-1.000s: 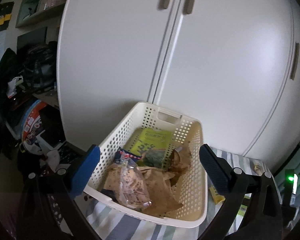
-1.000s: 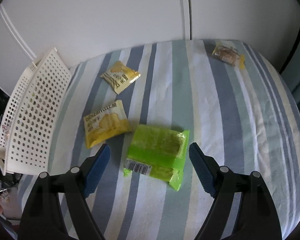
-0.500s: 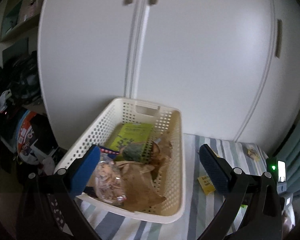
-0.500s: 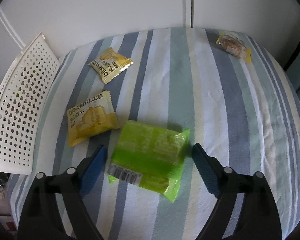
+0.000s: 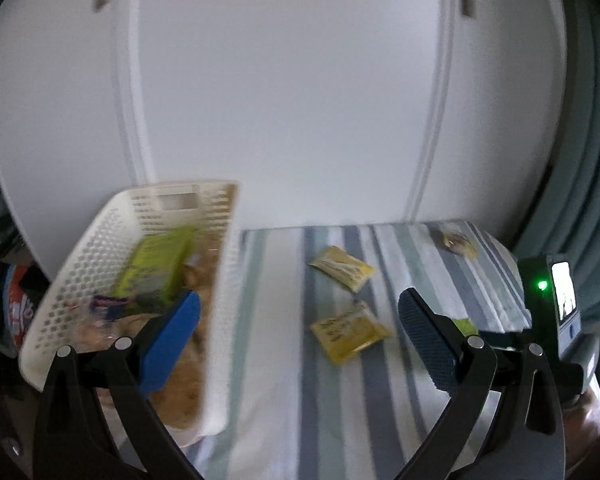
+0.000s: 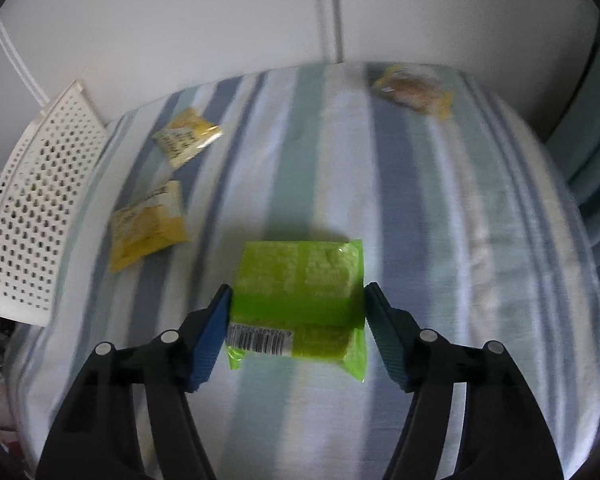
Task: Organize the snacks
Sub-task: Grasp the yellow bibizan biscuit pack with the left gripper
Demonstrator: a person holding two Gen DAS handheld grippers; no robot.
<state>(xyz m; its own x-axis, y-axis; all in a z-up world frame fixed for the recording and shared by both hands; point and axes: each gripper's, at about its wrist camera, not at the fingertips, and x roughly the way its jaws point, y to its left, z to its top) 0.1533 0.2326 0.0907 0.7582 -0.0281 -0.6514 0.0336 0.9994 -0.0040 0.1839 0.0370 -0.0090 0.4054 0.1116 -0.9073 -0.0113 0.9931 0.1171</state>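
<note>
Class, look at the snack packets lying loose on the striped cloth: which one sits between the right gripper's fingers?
The bright green packet with the barcode label. It lies between the right gripper's fingers; the two yellow packets lie off toward the white basket, and the far packet lies by the cupboard doors.

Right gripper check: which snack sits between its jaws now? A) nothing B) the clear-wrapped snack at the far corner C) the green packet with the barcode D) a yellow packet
C: the green packet lies between the right gripper jaws, one at each side edge.
</note>
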